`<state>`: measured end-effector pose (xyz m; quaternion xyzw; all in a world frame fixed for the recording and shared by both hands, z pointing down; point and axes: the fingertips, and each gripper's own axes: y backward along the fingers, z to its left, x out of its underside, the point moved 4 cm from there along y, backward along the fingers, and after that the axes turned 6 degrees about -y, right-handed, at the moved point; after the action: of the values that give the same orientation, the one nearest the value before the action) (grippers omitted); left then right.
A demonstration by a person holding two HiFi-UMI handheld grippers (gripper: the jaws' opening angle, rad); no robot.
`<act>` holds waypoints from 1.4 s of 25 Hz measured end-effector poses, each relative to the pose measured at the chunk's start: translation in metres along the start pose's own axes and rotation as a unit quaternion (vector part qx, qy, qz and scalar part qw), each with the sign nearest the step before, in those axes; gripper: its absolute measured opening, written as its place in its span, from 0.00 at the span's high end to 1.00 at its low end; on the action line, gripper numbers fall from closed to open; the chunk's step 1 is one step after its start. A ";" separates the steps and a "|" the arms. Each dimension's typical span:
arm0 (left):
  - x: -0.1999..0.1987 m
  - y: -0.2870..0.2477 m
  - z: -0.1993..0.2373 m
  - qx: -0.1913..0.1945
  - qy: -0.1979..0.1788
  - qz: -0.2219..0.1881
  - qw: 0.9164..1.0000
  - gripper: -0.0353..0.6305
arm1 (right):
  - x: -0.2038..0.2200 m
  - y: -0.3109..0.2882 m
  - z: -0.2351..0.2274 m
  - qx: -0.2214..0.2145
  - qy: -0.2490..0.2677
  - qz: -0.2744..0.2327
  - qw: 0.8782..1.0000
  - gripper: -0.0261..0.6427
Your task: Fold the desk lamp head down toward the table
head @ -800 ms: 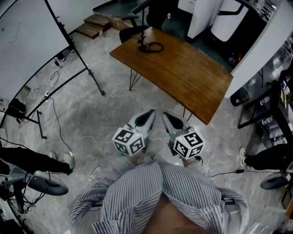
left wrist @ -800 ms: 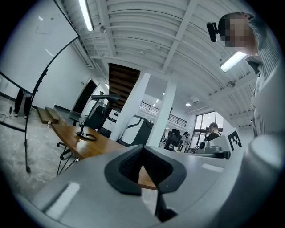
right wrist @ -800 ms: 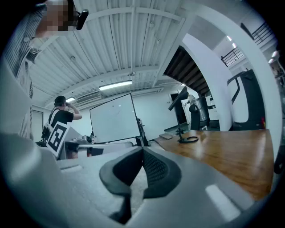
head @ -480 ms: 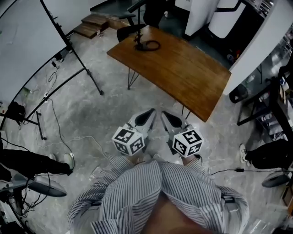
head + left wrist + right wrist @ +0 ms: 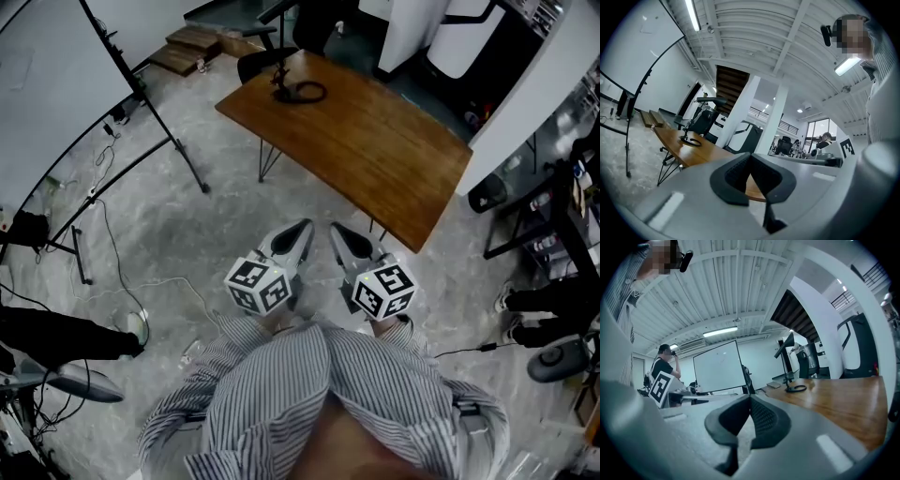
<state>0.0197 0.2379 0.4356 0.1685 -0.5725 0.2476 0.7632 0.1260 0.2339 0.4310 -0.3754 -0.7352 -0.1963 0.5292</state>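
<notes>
Claws closed, empty: left claw (image 5: 306, 231), right claw (image 5: 337, 232).

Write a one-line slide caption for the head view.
Person in striped shirt holds left gripper and right gripper, both shut, short of a wooden table bearing a desk lamp.

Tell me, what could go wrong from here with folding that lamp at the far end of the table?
The desk lamp stands near the table's far edge; a hard push might slide it off.
The left gripper and right gripper are shut and empty; they must open before gripping the head.
The stand leg beside the table could trip the person.
</notes>
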 end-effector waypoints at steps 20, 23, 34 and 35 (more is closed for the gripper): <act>-0.008 -0.078 0.096 -0.048 0.013 -0.018 0.999 0.94 | -0.021 -0.075 -0.084 0.000 0.010 0.009 1.000 0.96; -0.015 -0.105 0.128 -0.046 0.017 -0.017 0.999 0.94 | -0.032 -0.110 -0.102 0.003 0.015 0.006 1.000 0.96; -0.084 -0.225 0.272 0.024 -0.016 0.000 1.000 0.94 | -0.110 -0.277 -0.177 0.032 0.025 -0.042 0.998 0.96; -0.091 -0.234 0.285 0.029 -0.020 0.000 0.999 0.94 | -0.116 -0.290 -0.183 0.035 0.025 -0.047 0.998 0.96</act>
<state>-0.0917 -0.1248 0.4369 0.1956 -0.5801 0.2606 0.7465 0.0397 -0.1178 0.4218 -0.3165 -0.7448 -0.2041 0.5508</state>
